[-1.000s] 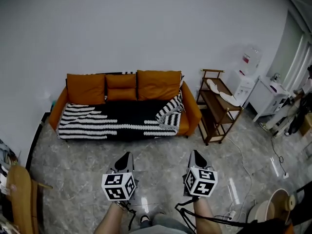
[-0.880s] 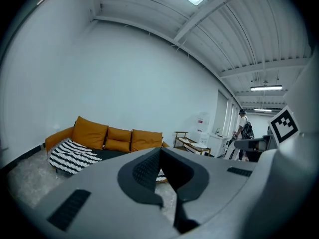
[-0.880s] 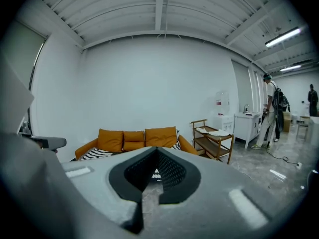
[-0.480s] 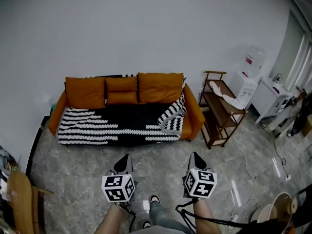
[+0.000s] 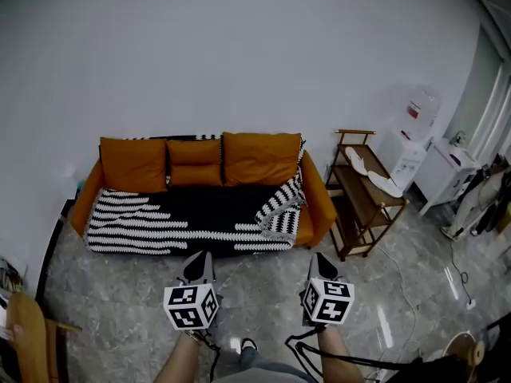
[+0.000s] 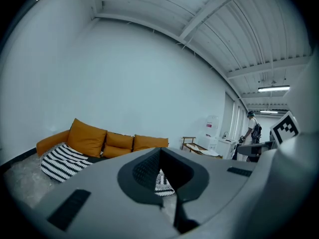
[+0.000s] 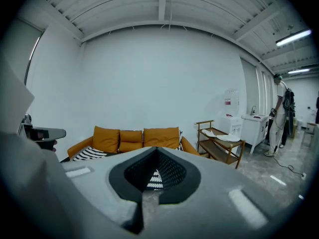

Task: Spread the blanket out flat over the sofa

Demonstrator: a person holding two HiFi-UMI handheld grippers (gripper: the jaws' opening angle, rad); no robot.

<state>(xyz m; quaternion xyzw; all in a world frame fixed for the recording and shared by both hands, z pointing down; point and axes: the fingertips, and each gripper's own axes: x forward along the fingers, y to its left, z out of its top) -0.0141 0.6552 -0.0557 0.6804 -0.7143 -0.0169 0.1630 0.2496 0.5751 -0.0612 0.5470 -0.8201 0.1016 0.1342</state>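
Observation:
An orange sofa (image 5: pixel 315 202) with three orange cushions stands against the white wall. A black blanket with white zigzag stripes (image 5: pixel 176 218) covers its seat and hangs over the front. At the right end the blanket is bunched into a raised fold (image 5: pixel 281 200). My left gripper (image 5: pixel 198 263) and right gripper (image 5: pixel 319 262) are side by side over the grey floor, a little short of the sofa's front, both shut and holding nothing. The left gripper view shows the sofa (image 6: pixel 92 139) and blanket (image 6: pixel 60 161) beyond the shut jaws. The right gripper view also shows the sofa (image 7: pixel 132 136).
A wooden shelf cart (image 5: pixel 363 190) stands right of the sofa, then a water dispenser (image 5: pixel 409 130) and a white cabinet (image 5: pixel 451 166). A cable (image 5: pixel 407 290) runs over the floor at the right. A person (image 7: pixel 279 116) stands far right. A wooden board (image 5: pixel 20 333) is at bottom left.
Both grippers have moved forward toward the sofa, still shut and empty. The sofa now sits lower and nearer in the head view.

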